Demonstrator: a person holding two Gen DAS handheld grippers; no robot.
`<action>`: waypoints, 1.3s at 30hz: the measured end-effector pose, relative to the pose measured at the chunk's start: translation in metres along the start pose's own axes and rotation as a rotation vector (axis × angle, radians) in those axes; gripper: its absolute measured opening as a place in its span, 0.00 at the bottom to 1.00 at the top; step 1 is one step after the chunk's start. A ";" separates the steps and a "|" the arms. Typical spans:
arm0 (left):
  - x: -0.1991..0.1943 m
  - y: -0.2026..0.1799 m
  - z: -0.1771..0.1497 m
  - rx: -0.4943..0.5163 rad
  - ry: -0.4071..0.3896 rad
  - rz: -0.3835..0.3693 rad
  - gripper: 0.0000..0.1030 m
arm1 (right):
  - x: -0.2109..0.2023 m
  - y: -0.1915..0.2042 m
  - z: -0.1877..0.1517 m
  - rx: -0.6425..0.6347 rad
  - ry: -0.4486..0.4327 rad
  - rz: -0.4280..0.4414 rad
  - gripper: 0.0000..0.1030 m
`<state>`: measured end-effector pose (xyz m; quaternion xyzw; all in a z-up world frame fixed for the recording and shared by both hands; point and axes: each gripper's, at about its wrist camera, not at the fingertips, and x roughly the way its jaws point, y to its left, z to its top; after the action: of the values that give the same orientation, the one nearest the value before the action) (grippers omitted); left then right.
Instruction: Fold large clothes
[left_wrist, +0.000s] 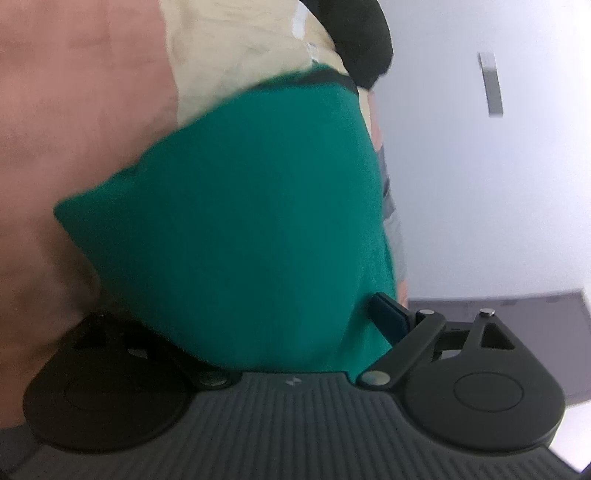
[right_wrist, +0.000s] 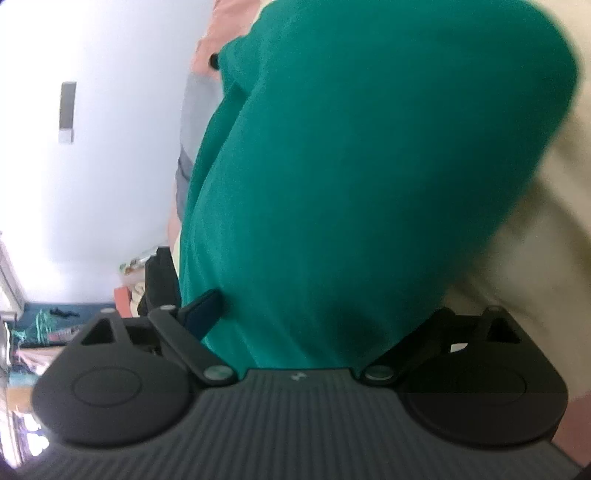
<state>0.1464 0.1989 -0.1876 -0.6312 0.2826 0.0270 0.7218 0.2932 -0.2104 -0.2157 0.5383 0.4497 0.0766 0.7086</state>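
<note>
White wall fills the right half of the left wrist view, with one grey bar-shaped fixture (left_wrist: 490, 84) mounted on it. On the other side lies a pink surface (left_wrist: 74, 147), and on it one cream cloth (left_wrist: 236, 55). One green garment (left_wrist: 240, 221) lies bunched over the cream cloth and reaches right down to the left gripper (left_wrist: 258, 325), whose jaws stand wide apart. The garment sits in the gap between them; only one blue pad (left_wrist: 388, 317) shows, at the fabric's right edge, while the other finger is hidden under the cloth, so whether any pad presses the fabric cannot be told for certain. One black shape (left_wrist: 362, 40), blurred, lies past the cream cloth. One strip of grey fabric (left_wrist: 393, 221) runs along the garment's right edge. No container shows here.

Pale wall takes the left of the right wrist view, again with one grey fixture (right_wrist: 67, 110). The same green garment (right_wrist: 369, 184) fills the centre, lying on the cream cloth (right_wrist: 535, 240), and it rests in the gap of the right gripper (right_wrist: 325, 317), spread wide. One blue pad (right_wrist: 205, 312) shows beside the fabric's left edge; the opposite pad is hidden. Grey fabric (right_wrist: 195, 110) borders the garment on the left. Low at the left is a blurred clutter of colourful items (right_wrist: 44, 332), too indistinct to count. No container can be made out.
</note>
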 end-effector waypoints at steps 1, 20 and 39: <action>0.002 0.002 0.001 -0.017 -0.002 -0.011 0.89 | 0.002 0.000 0.001 -0.011 -0.004 0.003 0.93; -0.045 -0.034 -0.022 0.155 -0.096 -0.001 0.25 | -0.044 0.030 -0.009 -0.251 -0.112 0.073 0.45; -0.112 -0.041 -0.053 0.167 -0.067 -0.050 0.76 | -0.112 0.026 -0.020 -0.272 -0.013 0.147 0.64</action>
<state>0.0487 0.1773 -0.1035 -0.5744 0.2439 0.0063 0.7814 0.2233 -0.2520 -0.1325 0.4693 0.3901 0.1850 0.7703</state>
